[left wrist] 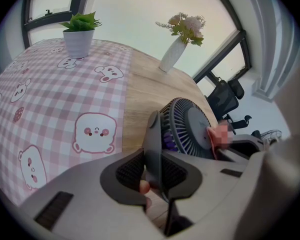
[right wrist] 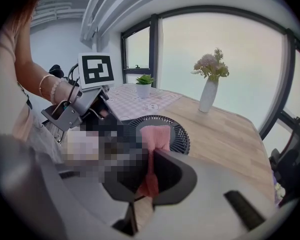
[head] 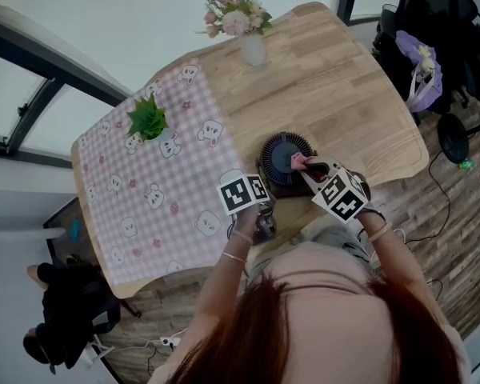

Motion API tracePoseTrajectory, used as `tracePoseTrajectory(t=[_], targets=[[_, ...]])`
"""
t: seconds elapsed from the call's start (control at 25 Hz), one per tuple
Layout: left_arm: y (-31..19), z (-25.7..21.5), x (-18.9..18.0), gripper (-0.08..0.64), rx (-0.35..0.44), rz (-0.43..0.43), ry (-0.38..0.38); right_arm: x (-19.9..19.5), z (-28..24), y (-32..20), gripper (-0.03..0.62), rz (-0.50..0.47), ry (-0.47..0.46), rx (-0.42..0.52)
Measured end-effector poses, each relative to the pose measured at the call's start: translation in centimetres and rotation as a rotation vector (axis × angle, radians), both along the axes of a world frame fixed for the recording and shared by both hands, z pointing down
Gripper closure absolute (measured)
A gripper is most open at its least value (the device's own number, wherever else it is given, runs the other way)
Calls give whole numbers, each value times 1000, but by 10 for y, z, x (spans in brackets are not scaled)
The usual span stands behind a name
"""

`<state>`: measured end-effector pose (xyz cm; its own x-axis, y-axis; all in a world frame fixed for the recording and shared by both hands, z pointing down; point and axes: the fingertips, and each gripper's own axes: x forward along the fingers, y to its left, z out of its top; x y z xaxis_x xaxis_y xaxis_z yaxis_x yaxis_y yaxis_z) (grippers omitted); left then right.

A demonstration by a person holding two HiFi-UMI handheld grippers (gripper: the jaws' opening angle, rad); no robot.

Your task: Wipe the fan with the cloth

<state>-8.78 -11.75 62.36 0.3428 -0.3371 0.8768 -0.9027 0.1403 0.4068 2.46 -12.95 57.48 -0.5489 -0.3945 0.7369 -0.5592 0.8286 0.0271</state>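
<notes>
A dark round fan [head: 282, 158] stands near the front edge of the wooden table [head: 336, 94]. My left gripper [head: 263, 190] is at the fan's left side, and in the left gripper view it [left wrist: 154, 170] is shut on the fan's dark rim [left wrist: 153, 139], with the grille [left wrist: 187, 126] just beyond. My right gripper [head: 307, 169] comes in from the right, shut on a pink cloth [head: 298, 162]. In the right gripper view the cloth [right wrist: 154, 139] runs from between the jaws onto the fan's grille [right wrist: 177, 134]. A mosaic patch hides part of that view.
A pink checked tablecloth [head: 156, 194] covers the table's left half, with a small potted plant [head: 148, 121] on it. A white vase of flowers [head: 250, 45] stands at the far edge. An office chair [head: 432, 30] is at the right, and a black bag [head: 68, 310] lies on the floor.
</notes>
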Motion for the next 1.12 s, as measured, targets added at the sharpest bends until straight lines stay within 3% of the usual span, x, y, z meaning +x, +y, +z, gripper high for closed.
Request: tracePoseTrajectory(t=[1.12], targets=[[1,0,2,486,1,30,37,-19,0,22,565,-59,20,-54]])
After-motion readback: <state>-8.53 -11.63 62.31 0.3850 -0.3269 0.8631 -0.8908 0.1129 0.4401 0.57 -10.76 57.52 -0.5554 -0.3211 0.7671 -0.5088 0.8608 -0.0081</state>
